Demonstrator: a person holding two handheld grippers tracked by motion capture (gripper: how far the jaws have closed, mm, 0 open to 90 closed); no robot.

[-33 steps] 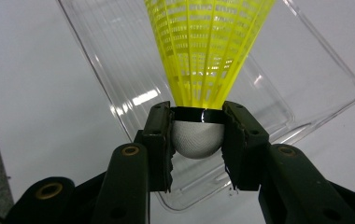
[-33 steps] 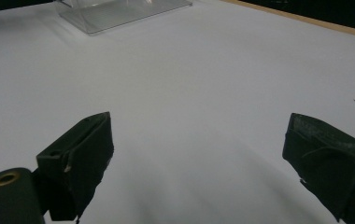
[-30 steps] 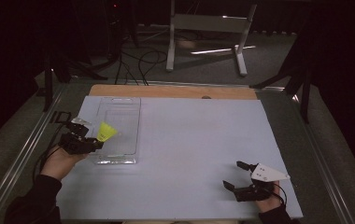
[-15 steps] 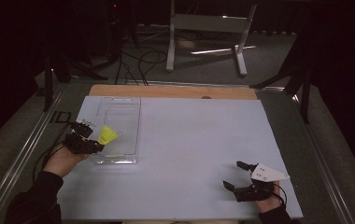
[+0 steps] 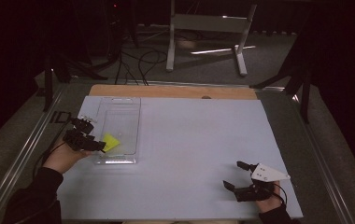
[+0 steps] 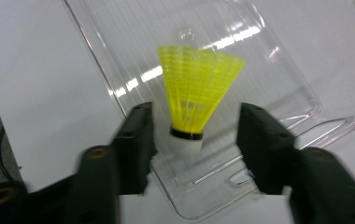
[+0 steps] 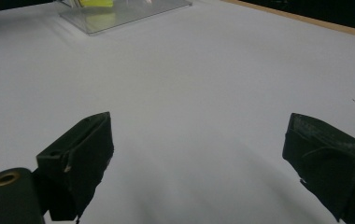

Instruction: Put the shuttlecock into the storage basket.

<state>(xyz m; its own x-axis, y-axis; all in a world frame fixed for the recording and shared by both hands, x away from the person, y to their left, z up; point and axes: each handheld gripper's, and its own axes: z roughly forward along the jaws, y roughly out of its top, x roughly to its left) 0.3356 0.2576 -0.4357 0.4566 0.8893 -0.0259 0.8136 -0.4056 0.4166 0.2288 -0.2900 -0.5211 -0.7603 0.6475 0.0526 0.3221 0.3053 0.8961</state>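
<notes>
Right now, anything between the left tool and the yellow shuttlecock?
Nothing visible. The left tool has just been opening; the yellow shuttlecock sits between its jaws with a gap on each side, cork end toward the tool, inside the clear plastic tray.

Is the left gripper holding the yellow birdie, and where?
No. The left gripper has just opened; the shuttlecock sits in the clear tray, its white cork between the jaws, untouched.

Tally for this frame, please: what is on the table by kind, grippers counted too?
Yellow shuttlecock: 1
Clear plastic tray: 1
Handheld grippers: 2, the left gripper with its fingers just opened and standing clear on either side of the shuttlecock's cork, the right gripper open over the bare white table
Total: 4
</notes>
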